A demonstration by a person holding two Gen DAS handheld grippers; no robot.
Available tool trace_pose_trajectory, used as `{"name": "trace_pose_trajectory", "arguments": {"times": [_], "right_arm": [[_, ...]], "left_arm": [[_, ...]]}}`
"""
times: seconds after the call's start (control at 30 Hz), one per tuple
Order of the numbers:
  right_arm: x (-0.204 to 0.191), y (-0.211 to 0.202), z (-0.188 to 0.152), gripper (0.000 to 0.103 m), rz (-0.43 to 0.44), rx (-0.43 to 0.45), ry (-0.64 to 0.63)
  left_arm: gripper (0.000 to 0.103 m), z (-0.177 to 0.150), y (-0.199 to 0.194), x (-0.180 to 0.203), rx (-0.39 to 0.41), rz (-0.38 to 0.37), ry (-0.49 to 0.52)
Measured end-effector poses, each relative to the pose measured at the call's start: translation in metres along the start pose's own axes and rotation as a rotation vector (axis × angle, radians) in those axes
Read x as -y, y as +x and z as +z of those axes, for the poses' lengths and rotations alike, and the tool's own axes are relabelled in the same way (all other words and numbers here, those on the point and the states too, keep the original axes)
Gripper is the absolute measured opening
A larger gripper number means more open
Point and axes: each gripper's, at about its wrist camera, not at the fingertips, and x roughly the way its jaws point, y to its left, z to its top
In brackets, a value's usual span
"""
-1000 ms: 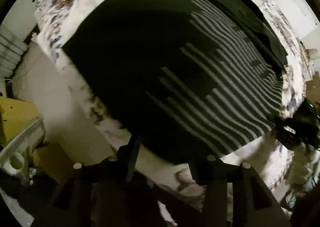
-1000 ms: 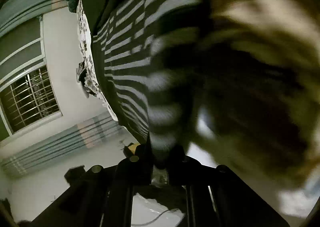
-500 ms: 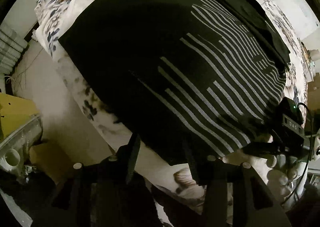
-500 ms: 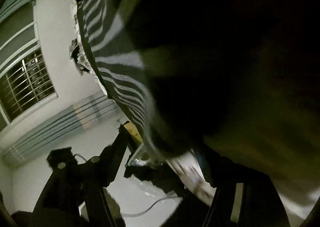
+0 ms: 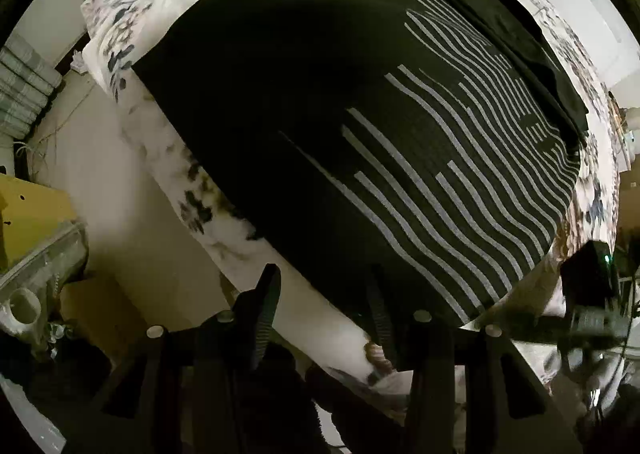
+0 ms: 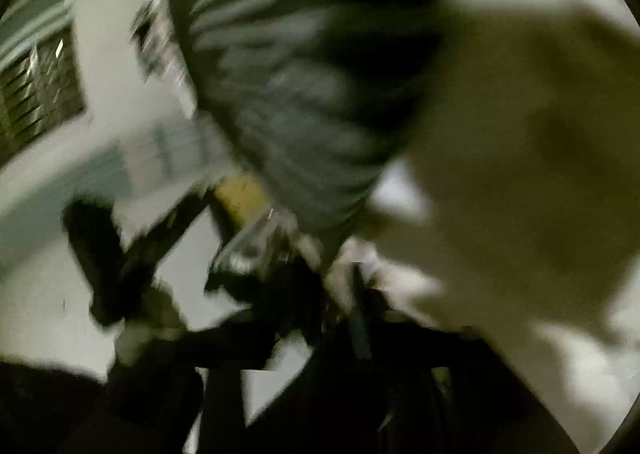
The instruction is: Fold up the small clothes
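Left gripper [image 5: 320, 294] is held jaws apart over the near hem of the black striped shirt [image 5: 360, 142], nothing clamped. Right gripper [image 6: 256, 266] is badly blurred; its jaws are closing, nothing seen between them. The shirt is spread flat on the floral bedsheet [image 5: 132, 6], near edge at the bed's side.

The left gripper [image 5: 324, 306] is matte black, built of flat angular plates. Two slim fingers [image 5: 266, 310] rise from a wide cross-frame, each lined on its inner face with fine ridged, ribbed pads. Four round silver screw heads sit in a row across the frame. The right gripper [image 5: 588, 318] shows at the edge as a black boxy body carrying a small green light, with a thin cable trailing beside it.
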Motion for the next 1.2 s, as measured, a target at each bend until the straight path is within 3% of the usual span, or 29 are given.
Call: {"name": "trace_pose_trajectory", "arguments": {"times": [0.13,0.17,0.2,0.27,0.37,0.4,0.5,0.57,0.67,0.8,0.9,1.0,1.03,1.07,1.1,1.2], "right_arm": [[0.011,-0.014,0.021,0.064,0.013,0.14,0.098],[0.012,-0.012,0.023,0.055,0.025,0.145,0.109],[0.01,-0.01,0.023,0.022,0.024,0.157,0.107],[0.005,-0.006,0.015,0.014,-0.019,0.093,0.067],[0.002,-0.023,-0.001,0.016,-0.074,0.061,0.046],[0.003,-0.04,-0.003,0.024,-0.074,0.062,0.066],[0.012,-0.114,0.001,0.049,-0.05,0.179,0.147],[0.012,-0.168,0.014,0.05,-0.06,0.278,0.184],[0.015,-0.252,0.058,0.059,-0.067,0.432,0.229],[0.022,-0.336,0.141,0.059,-0.065,0.581,0.243],[0.027,-0.364,0.21,0.059,-0.028,0.634,0.267],[0.045,-0.374,0.258,0.06,-0.011,0.651,0.294],[0.045,-0.371,0.27,0.058,-0.015,0.658,0.298],[0.044,-0.369,0.277,0.028,-0.035,0.662,0.293],[0.038,-0.363,0.283,0.009,-0.072,0.665,0.276],[0.014,-0.351,0.287,0.007,-0.192,0.682,0.241]], "left_arm": [[0.042,0.001,-0.002,0.017,0.031,0.032,0.083],[0.042,0.001,0.0,0.023,0.033,0.035,0.108],[0.042,0.001,0.002,0.029,0.034,0.036,0.129],[0.042,-0.001,0.007,0.045,0.033,0.019,0.18],[0.042,-0.006,0.013,0.068,0.037,-0.009,0.255],[0.042,-0.009,0.017,0.078,0.036,-0.021,0.289],[0.054,-0.02,0.028,0.102,0.023,-0.059,0.371],[0.057,-0.027,0.037,0.114,0.018,-0.077,0.409],[0.057,-0.038,0.054,0.131,-0.001,-0.066,0.474],[0.057,-0.041,0.057,0.14,0.005,-0.048,0.507],[0.057,-0.039,0.053,0.137,0.007,-0.031,0.502],[0.057,-0.035,0.052,0.133,0.013,0.0,0.503],[0.057,-0.034,0.051,0.132,0.015,0.011,0.504],[0.057,-0.033,0.051,0.131,0.016,0.015,0.504],[0.057,-0.033,0.051,0.129,0.013,0.015,0.504],[0.057,-0.032,0.055,0.129,0.003,0.024,0.526]]}}
